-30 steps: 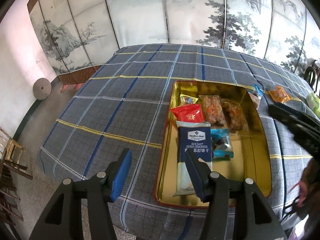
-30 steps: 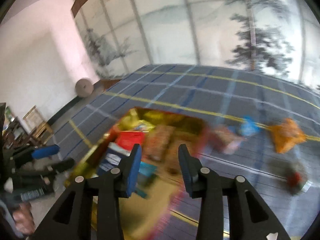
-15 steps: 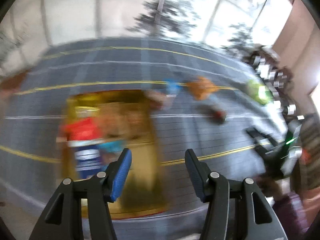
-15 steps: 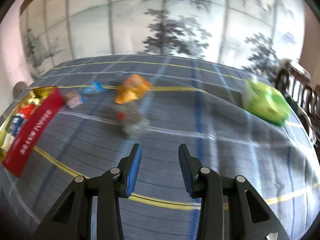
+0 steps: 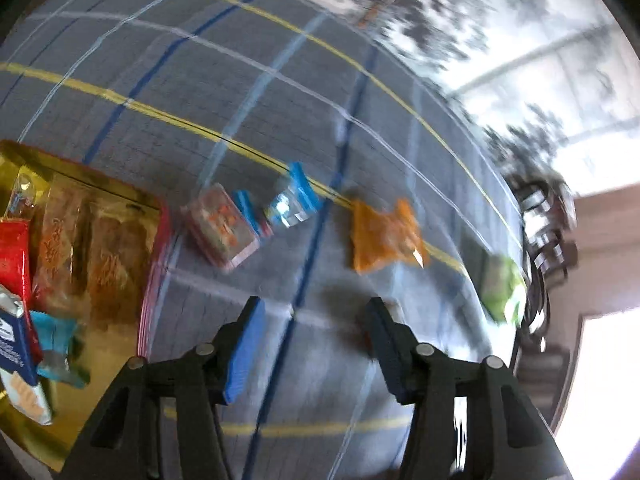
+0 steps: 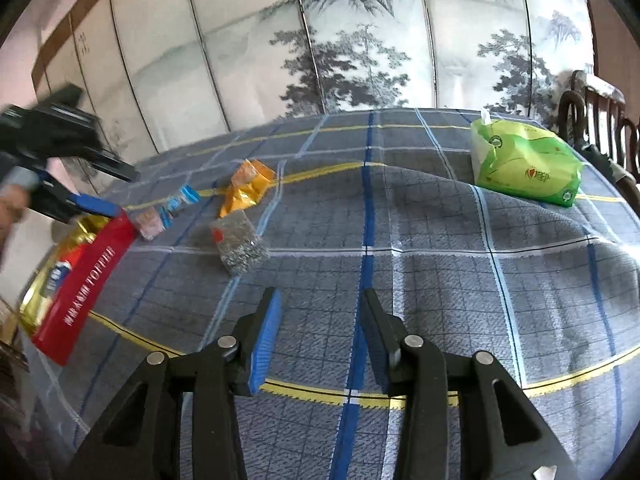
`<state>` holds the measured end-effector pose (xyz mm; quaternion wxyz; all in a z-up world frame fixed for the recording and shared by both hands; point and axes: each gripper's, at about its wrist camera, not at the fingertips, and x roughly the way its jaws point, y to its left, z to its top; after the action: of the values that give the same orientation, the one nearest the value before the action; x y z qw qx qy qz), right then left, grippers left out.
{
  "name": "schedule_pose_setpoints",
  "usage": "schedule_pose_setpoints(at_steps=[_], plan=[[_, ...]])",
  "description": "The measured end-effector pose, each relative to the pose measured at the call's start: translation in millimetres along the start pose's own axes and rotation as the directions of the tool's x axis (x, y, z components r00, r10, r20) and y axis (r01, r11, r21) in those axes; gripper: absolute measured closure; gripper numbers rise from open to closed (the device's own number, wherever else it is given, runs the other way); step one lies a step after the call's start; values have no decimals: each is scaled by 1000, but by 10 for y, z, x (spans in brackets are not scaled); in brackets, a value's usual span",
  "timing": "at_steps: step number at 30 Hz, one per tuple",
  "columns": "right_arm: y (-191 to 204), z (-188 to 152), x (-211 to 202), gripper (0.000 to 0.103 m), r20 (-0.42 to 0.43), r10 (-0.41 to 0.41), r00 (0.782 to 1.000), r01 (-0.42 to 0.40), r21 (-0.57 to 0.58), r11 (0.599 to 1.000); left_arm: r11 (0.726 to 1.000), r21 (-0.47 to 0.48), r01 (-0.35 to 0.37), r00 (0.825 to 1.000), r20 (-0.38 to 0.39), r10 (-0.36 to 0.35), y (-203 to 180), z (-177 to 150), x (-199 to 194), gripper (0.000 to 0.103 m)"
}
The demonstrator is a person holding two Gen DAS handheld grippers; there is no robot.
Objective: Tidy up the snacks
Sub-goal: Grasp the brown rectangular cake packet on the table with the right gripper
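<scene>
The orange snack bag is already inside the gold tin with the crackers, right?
No. The orange snack bag lies out on the checked tablecloth, apart from the gold tin. The right wrist view shows it. The crackers are in the tin.

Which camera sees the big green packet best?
The right wrist view. There the green packet is sharp and whole on the checked tablecloth, printed logos visible. In the left wrist view it is only a small, blurred green smear near the table's edge.
</scene>
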<state>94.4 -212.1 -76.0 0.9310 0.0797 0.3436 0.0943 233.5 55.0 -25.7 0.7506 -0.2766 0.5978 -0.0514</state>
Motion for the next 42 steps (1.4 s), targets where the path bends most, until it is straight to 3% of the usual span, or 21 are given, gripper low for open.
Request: schedule_pose_setpoints(at_steps=[6,16,20,22,25,28,31,34,36,39,40,42], plan=[[-15,7,-17,60,9,54,998,-54,-1,999,976,-183,-115,991,40,124,235,83,211,73],[-32,9,-65,55,29,104,994,-104,-1,995,937,-296,-184,970,101,222,265,161,246,71],[-31,9,-70,54,32,116,993,-116,-2,993,933,-298,-204,963,109,245,259,196,243,70],[-45,7,-70,53,32,120,992,-120,0,993,938,-287,-193,969,93,228,234,186,254,70],[-58,13,-74,53,36,124,992,-124,5,992,944,-243,-224,957,129,260,165,51,133,70],[28,77,-19,52,-2,173,985,-173,-44,984,968,-173,-182,964,164,210,126,-165,-64,70],[273,266,103,52,-38,262,964,-265,-127,956,990,-65,-128,962,235,140,92,-437,-379,68],[676,593,324,52,-75,408,910,-414,-217,884,983,14,-181,939,298,169,149,-679,-658,65],[958,762,559,55,-143,460,877,-481,-268,834,979,64,-195,930,329,164,248,-819,-835,64],[1416,913,974,61,-221,466,857,-515,-362,777,967,93,-237,916,354,190,384,-941,-1006,64],[1535,941,1110,67,-250,459,852,-523,-372,767,966,100,-237,915,356,188,430,-961,-1039,64],[1746,966,1344,68,-287,453,844,-535,-391,749,965,106,-239,915,359,187,532,-971,-1091,64]])
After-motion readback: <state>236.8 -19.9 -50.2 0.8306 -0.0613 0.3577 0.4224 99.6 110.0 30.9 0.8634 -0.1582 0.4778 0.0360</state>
